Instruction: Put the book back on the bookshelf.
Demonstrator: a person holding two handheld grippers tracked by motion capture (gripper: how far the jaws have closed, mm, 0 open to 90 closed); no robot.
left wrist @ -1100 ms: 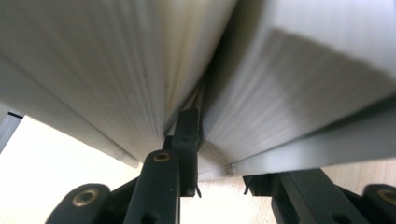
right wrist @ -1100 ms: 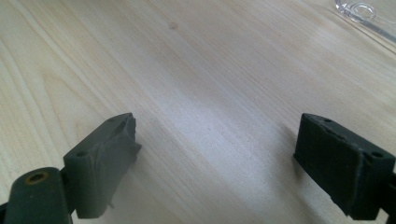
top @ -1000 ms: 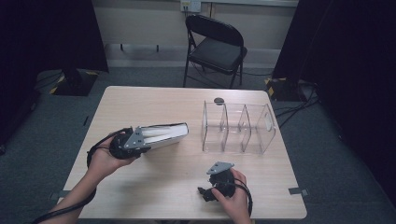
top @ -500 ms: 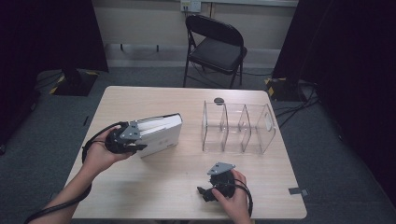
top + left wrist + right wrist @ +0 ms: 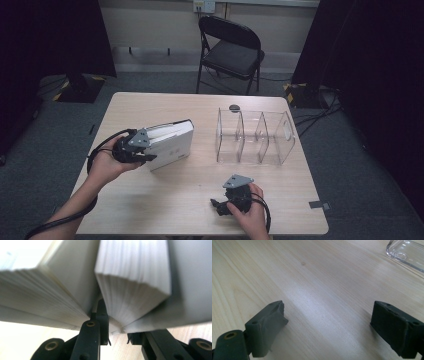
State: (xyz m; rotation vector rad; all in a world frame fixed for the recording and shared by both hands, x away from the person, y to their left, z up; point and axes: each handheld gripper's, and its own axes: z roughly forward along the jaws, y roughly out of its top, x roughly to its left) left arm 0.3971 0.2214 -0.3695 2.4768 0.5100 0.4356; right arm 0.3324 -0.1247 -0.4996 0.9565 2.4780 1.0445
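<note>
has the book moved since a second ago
Yes. The book, clamped in the left gripper, has tipped up from flat toward standing, its far end pulling away from the clear organizer.

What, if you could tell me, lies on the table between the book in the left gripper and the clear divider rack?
Nothing: in the high view, only a bare strip of table separates the book from the clear divider rack.

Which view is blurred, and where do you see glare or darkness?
Left gripper view: the book is too close, its pages soft and overexposed at top left. Right gripper view: a pale sheen on the table. High view: table lit, both sides of the room dark.
</note>
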